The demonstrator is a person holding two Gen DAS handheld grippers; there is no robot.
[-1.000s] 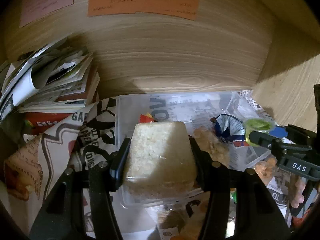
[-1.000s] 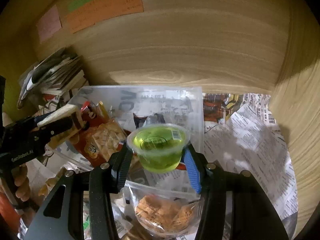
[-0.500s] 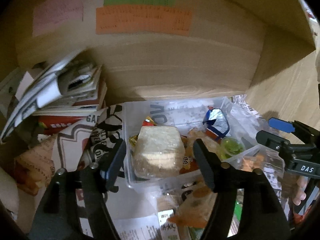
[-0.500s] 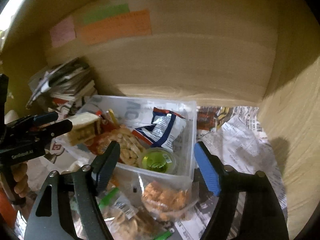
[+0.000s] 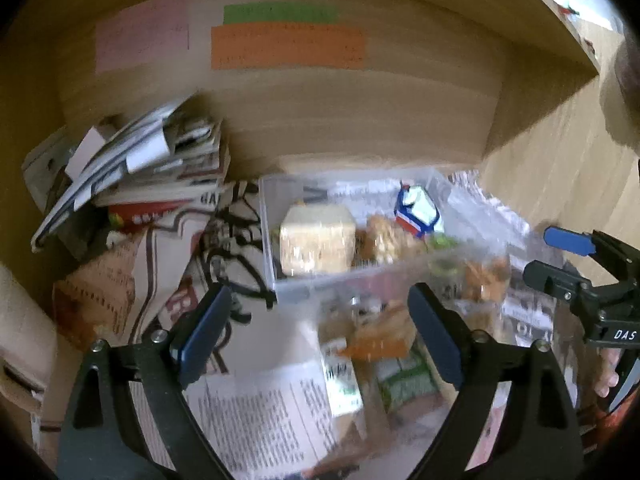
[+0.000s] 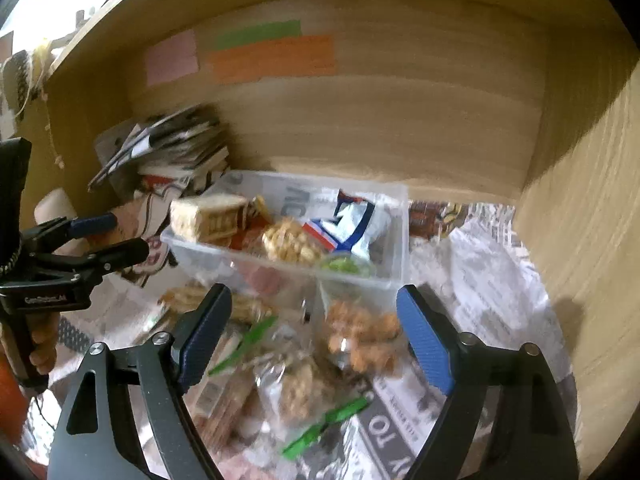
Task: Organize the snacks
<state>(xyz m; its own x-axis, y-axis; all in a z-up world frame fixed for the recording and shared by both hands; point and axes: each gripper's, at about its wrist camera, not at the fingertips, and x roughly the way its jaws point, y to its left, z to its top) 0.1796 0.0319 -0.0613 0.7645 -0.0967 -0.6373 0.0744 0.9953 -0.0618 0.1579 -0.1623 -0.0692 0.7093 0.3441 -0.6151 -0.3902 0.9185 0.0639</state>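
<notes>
A clear plastic bin (image 5: 304, 292) (image 6: 392, 240) stands on newspaper against the back wall. In it lie a pale cracker block (image 5: 318, 244) (image 6: 208, 218), a bag of round biscuits (image 6: 290, 242), a blue and white packet (image 5: 418, 216) (image 6: 352, 224) and a green jelly cup (image 6: 346, 264). My left gripper (image 5: 320, 330) is open and empty, in front of the bin. My right gripper (image 6: 314, 326) is open and empty, above loose snack bags (image 6: 360, 338) in front of the bin. Each gripper shows in the other's view, the right one (image 5: 560, 256) and the left one (image 6: 108, 236).
A stack of magazines (image 5: 152, 168) (image 6: 176, 144) lies at the back left. Newspaper (image 6: 480, 264) covers the shelf floor. Wooden walls close the back and right side (image 6: 580, 216). Coloured paper notes (image 5: 286, 46) are stuck on the back wall. Several loose snack packets (image 5: 376, 352) lie in front of the bin.
Both grippers opened: the left let go of the cracker block and the right let go of the green jelly cup, both into the bin. Both grippers then drew back from the bin.
</notes>
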